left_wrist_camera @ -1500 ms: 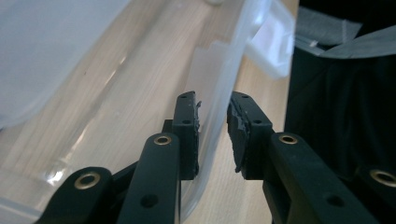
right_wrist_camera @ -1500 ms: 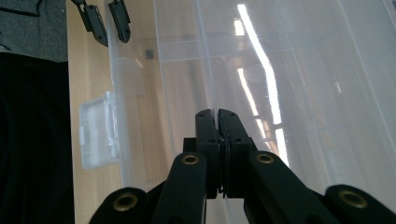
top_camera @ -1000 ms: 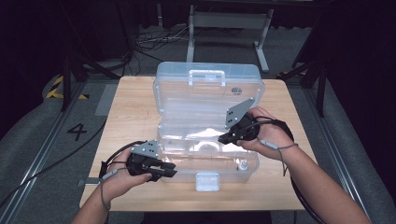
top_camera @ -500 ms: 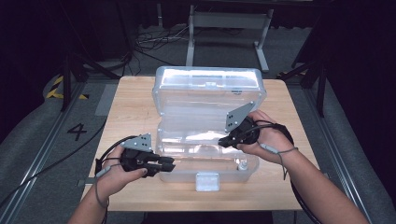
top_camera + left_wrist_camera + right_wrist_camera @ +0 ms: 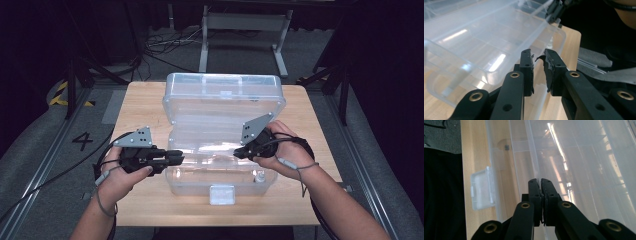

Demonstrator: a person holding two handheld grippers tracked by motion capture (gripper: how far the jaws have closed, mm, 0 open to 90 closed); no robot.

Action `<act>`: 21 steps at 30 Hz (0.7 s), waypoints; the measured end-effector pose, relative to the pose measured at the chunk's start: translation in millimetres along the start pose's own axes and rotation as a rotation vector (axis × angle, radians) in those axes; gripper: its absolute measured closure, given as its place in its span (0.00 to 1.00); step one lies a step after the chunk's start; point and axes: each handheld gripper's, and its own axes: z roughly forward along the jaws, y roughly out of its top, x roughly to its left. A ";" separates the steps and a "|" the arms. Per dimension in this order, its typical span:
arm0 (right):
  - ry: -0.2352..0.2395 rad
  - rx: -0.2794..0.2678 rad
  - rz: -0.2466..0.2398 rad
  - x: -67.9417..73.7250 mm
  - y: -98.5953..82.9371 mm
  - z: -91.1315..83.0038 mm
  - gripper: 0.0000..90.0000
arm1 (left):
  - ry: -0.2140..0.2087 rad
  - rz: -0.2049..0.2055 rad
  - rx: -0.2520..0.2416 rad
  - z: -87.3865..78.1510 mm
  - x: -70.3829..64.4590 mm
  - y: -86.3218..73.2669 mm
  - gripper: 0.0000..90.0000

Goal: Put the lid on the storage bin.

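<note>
Two grippers at work on one clear plastic box (image 5: 222, 107) that sits mid-table (image 5: 310, 200), its lid raised partway over the base.

Left gripper (image 5: 176, 157): held at the box's left side, jaws pointing right toward the base wall. In the left gripper view (image 5: 538, 71) the jaws stand a narrow gap apart, nothing between them; the box's edge lies just beyond the tips.

Right gripper (image 5: 239, 153): at the right part of the box, under the lid's front edge. In the right gripper view (image 5: 540, 185) the jaws are pressed together on a thin clear edge of the box; which edge, lid or base, cannot be told for sure.

White latch (image 5: 222, 194) hangs at the front wall of the base, also seen in the right gripper view (image 5: 482, 192). Small white-capped item (image 5: 259, 177) inside the base, near its front right corner.
</note>
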 end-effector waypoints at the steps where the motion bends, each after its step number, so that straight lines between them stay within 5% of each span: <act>1: -0.001 0.001 -0.001 0.1 0.2 0.0 0.98 | 0.005 -0.007 -0.011 -1.1 1.0 1.2 0.87; 11: -0.015 -0.007 -0.002 2.3 -1.8 -0.4 0.98 | 0.070 -0.072 -0.084 -5.4 19.5 10.8 0.89; 21: -0.016 -0.014 0.003 4.2 -3.2 0.0 0.98 | 0.143 -0.063 -0.104 -4.6 33.6 18.1 0.90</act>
